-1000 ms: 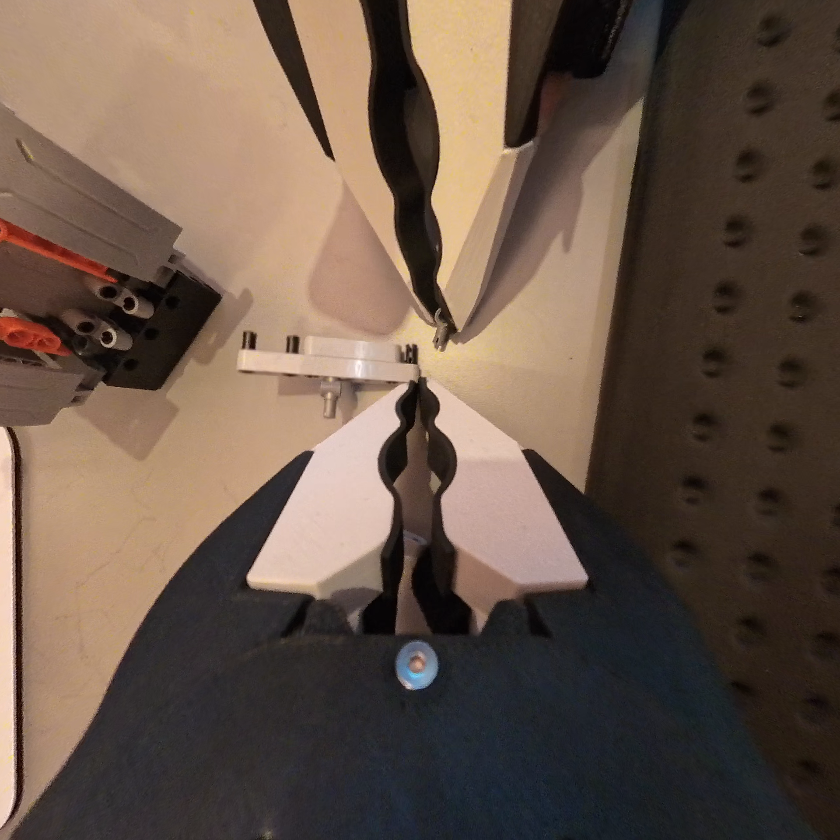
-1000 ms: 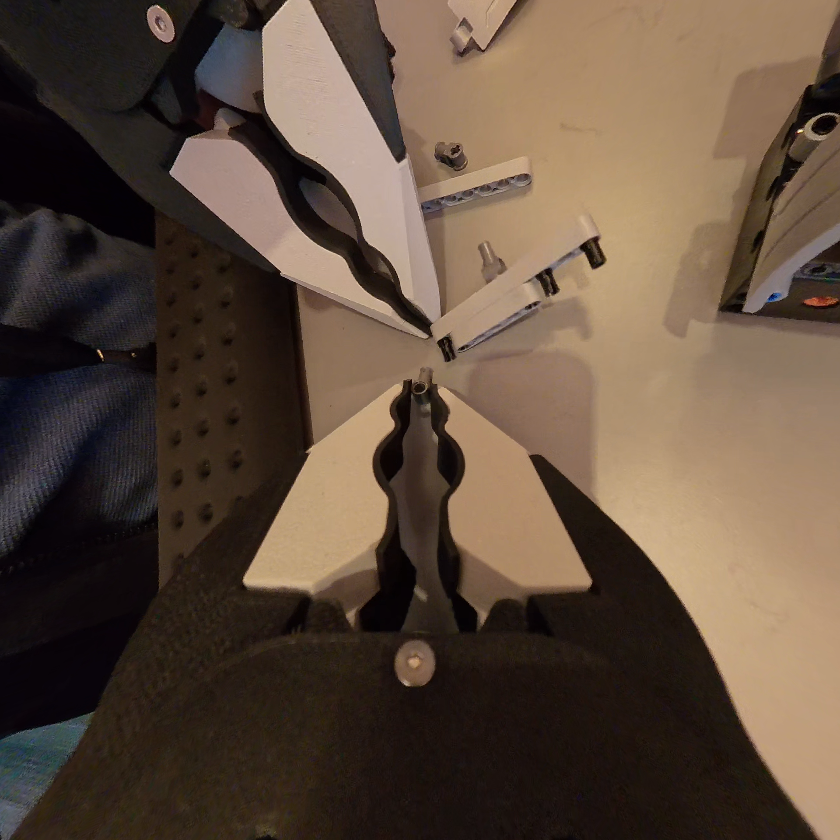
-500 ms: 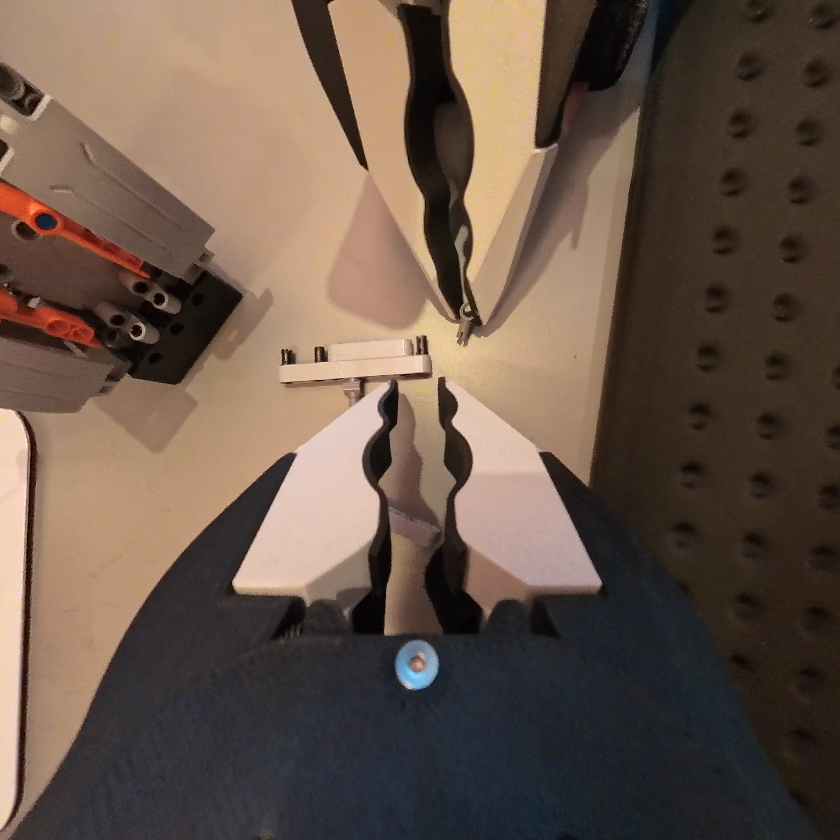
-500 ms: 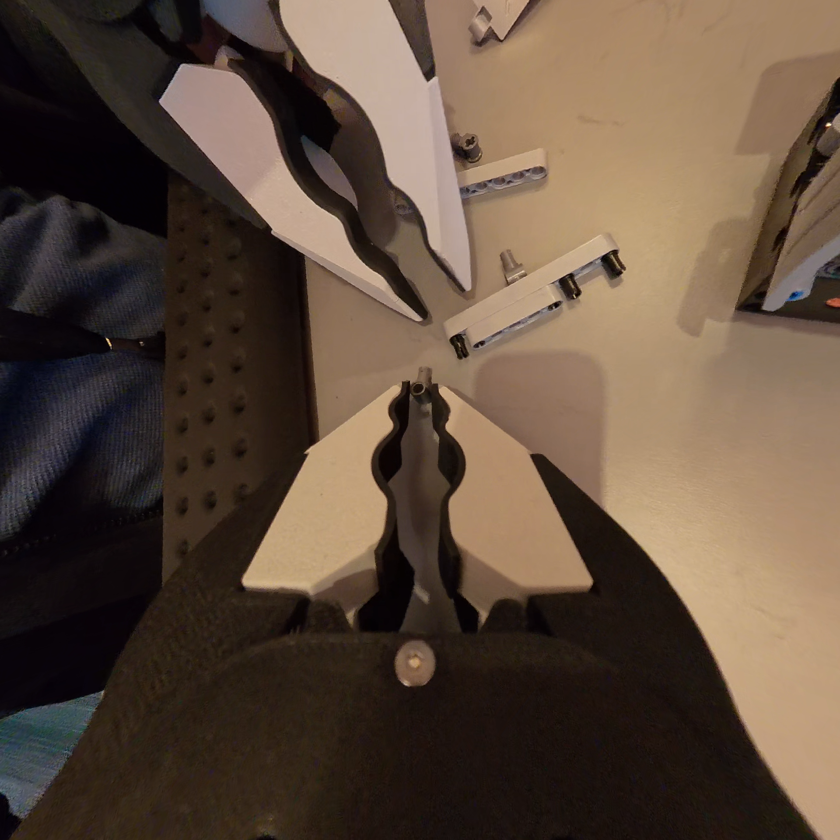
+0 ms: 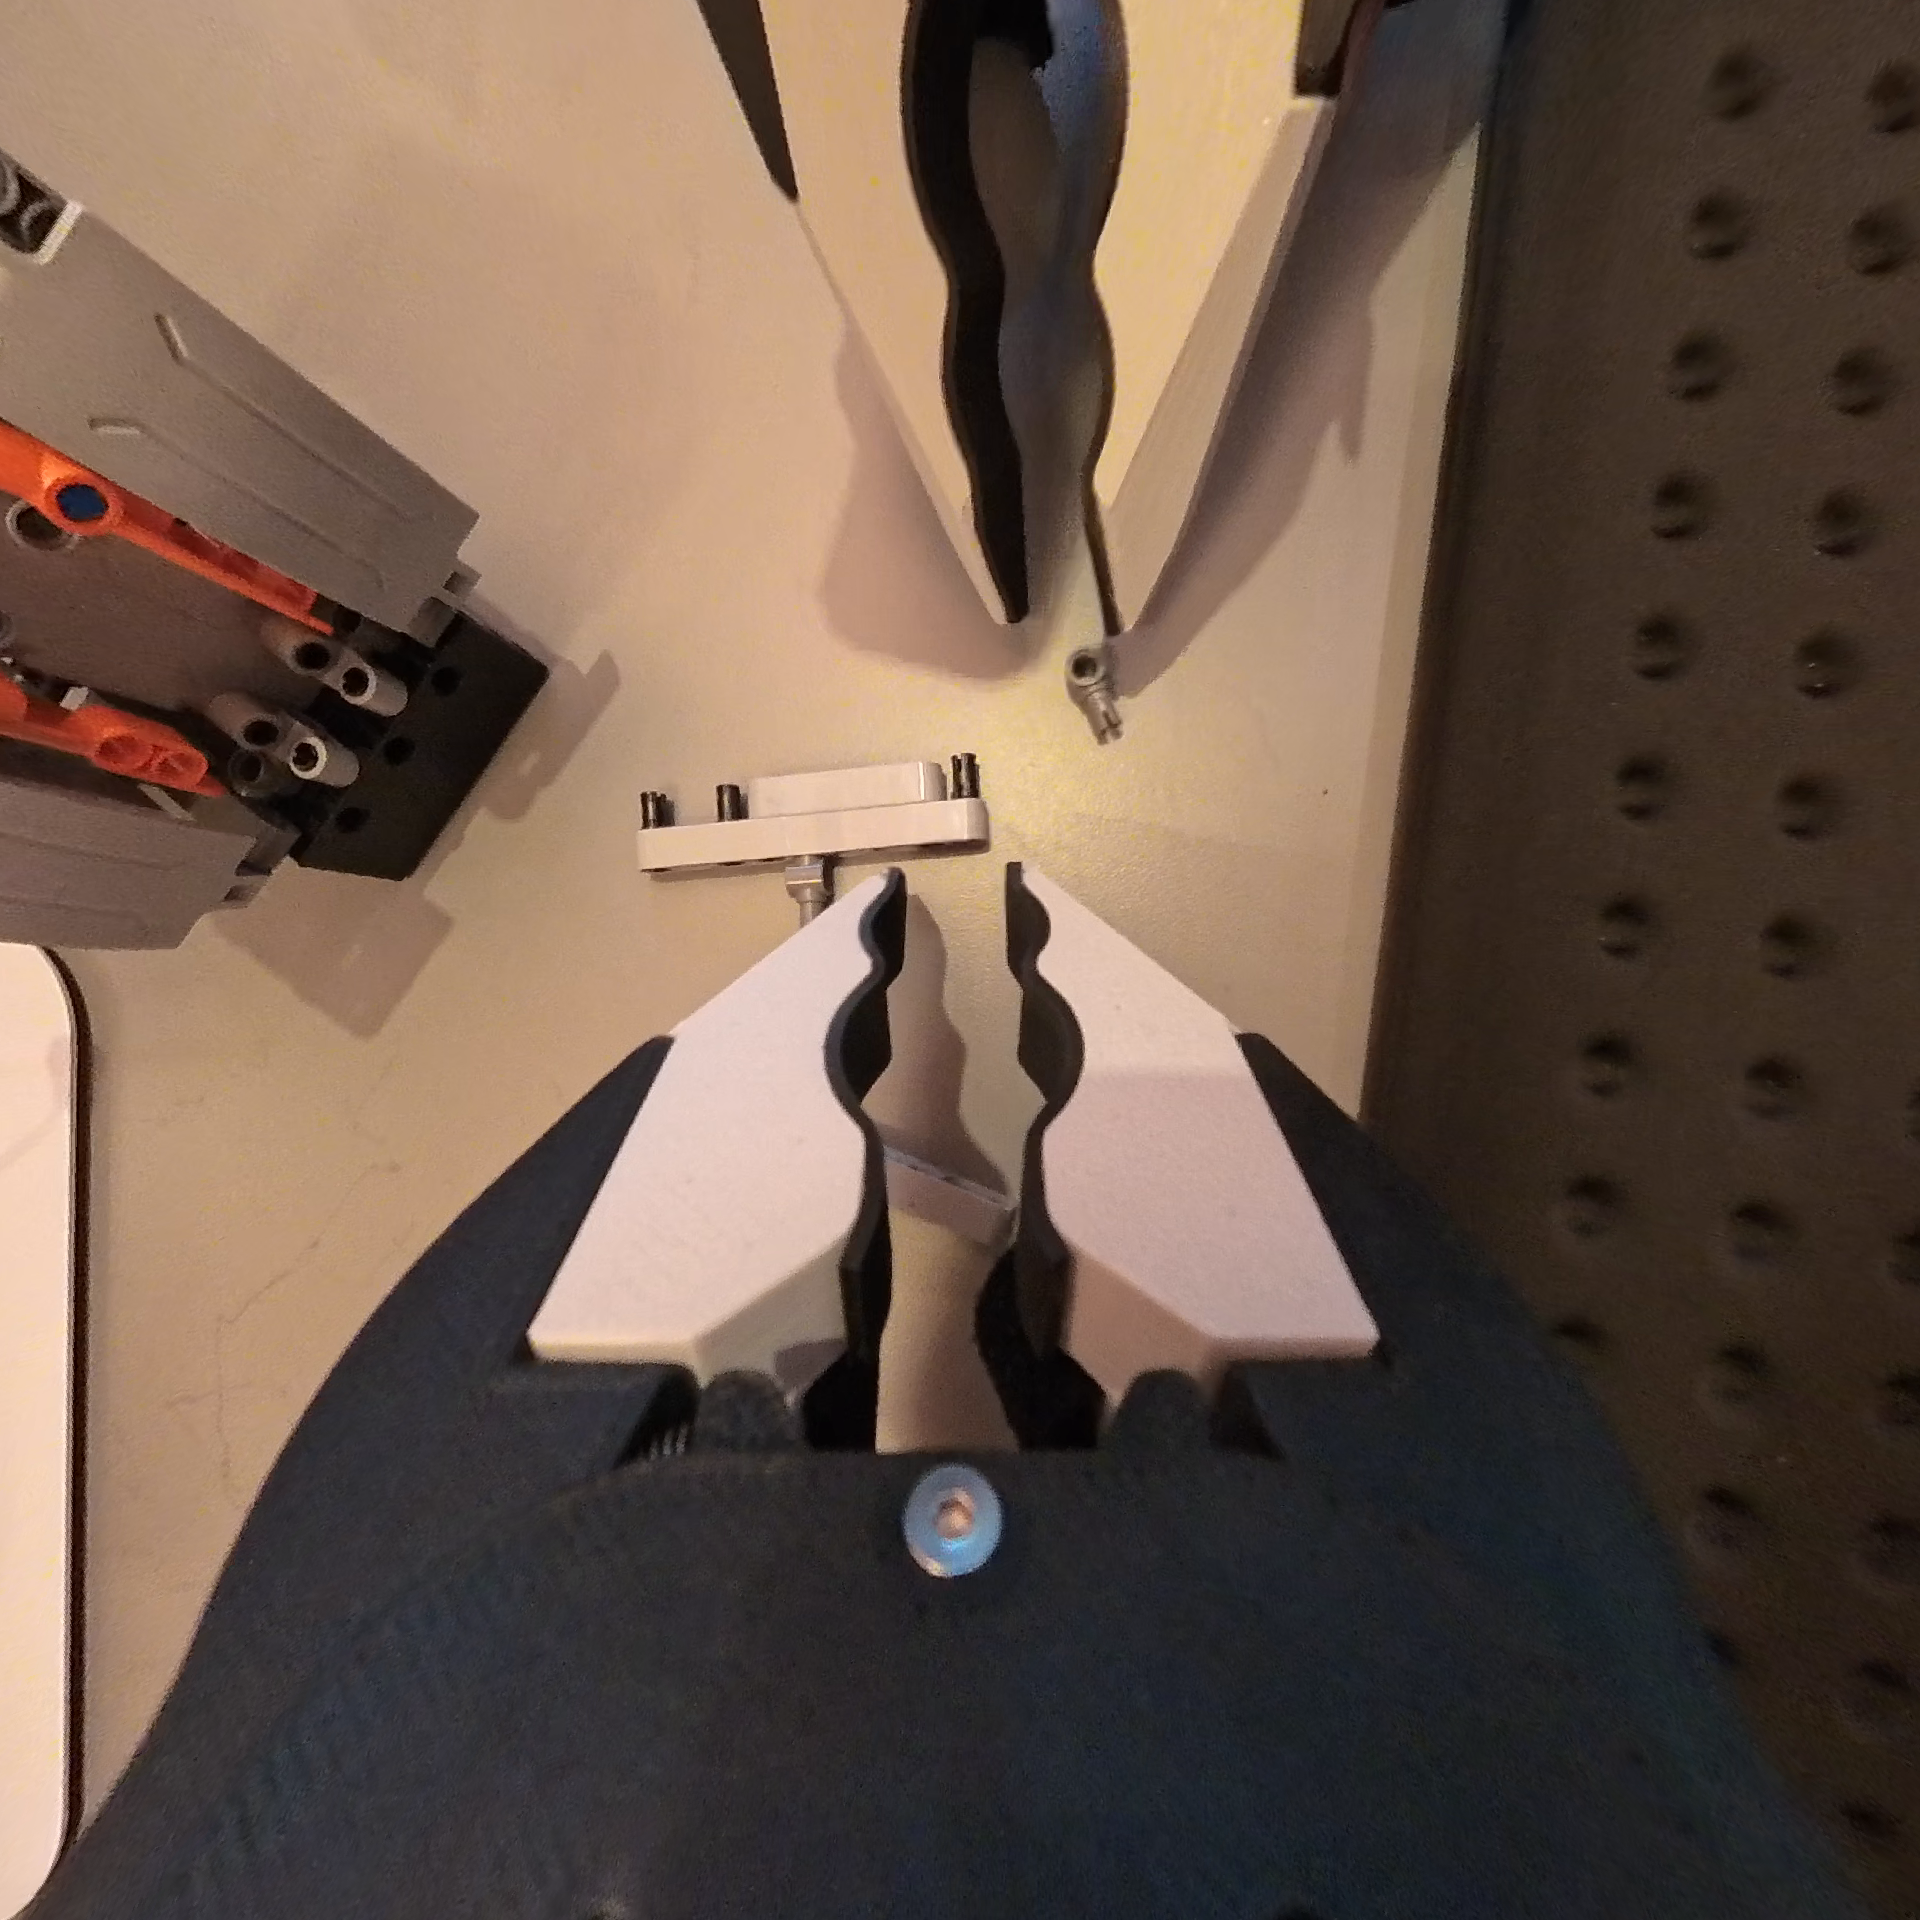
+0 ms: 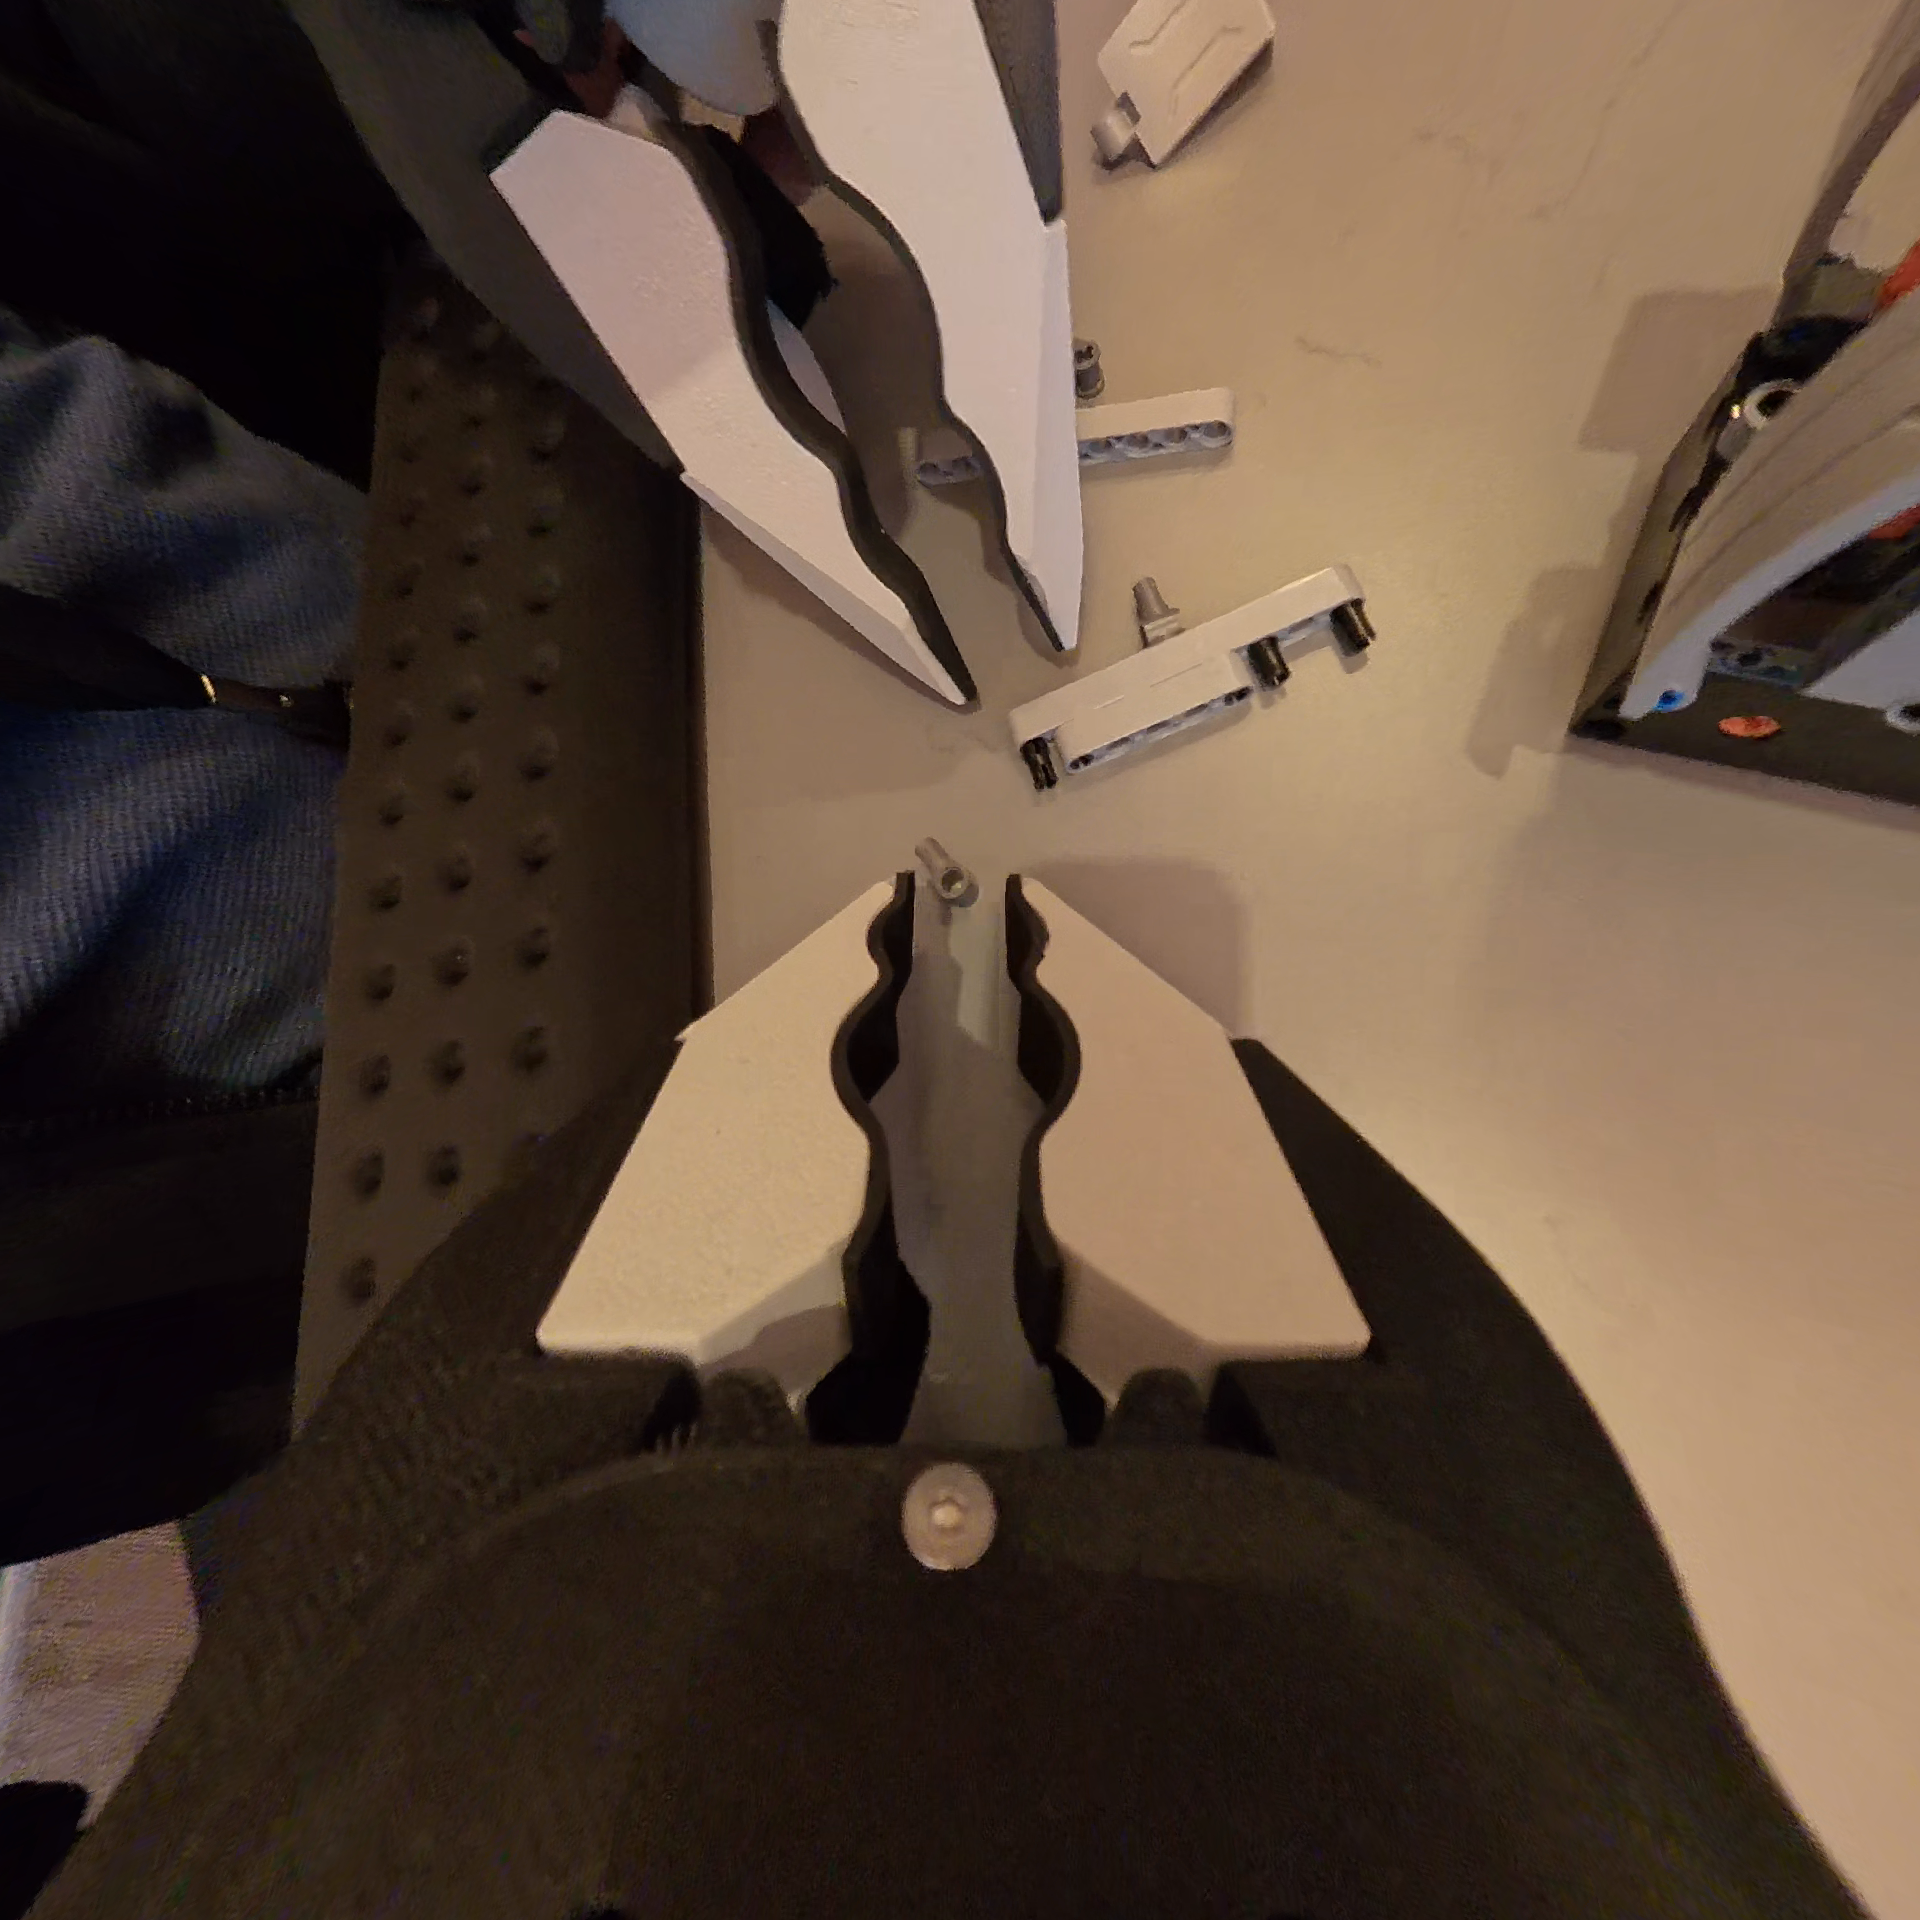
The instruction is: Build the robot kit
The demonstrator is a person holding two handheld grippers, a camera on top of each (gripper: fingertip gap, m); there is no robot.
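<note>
My left gripper (image 5: 956, 881) is open and empty, its tips just short of a white beam with black pins (image 5: 810, 823) that lies flat on the table. A grey pin sticks out of the beam's near side by my left fingertip. My right gripper (image 6: 958, 883) is open, and a small grey pin (image 6: 945, 875) lies loose on the table at its tips. The left wrist view shows that pin (image 5: 1096, 686) just below the right gripper (image 5: 1062, 618). The right wrist view shows the beam (image 6: 1174, 675) beside the left gripper (image 6: 1013, 665).
A grey, black and orange brick model (image 5: 229, 644) stands left of the beam, also in the right wrist view (image 6: 1766, 540). A dark perforated mat (image 5: 1662, 935) borders the table. A second white beam (image 6: 1153, 431), a loose pin (image 6: 1086, 364) and a grey panel (image 6: 1184, 78) lie farther off. The gap from one gripper's tips to the other's is roughly 5 cm.
My left gripper opened and let go of the white beam, which now lies on the table. My right gripper opened and released the grey pin. The two grippers drew apart.
</note>
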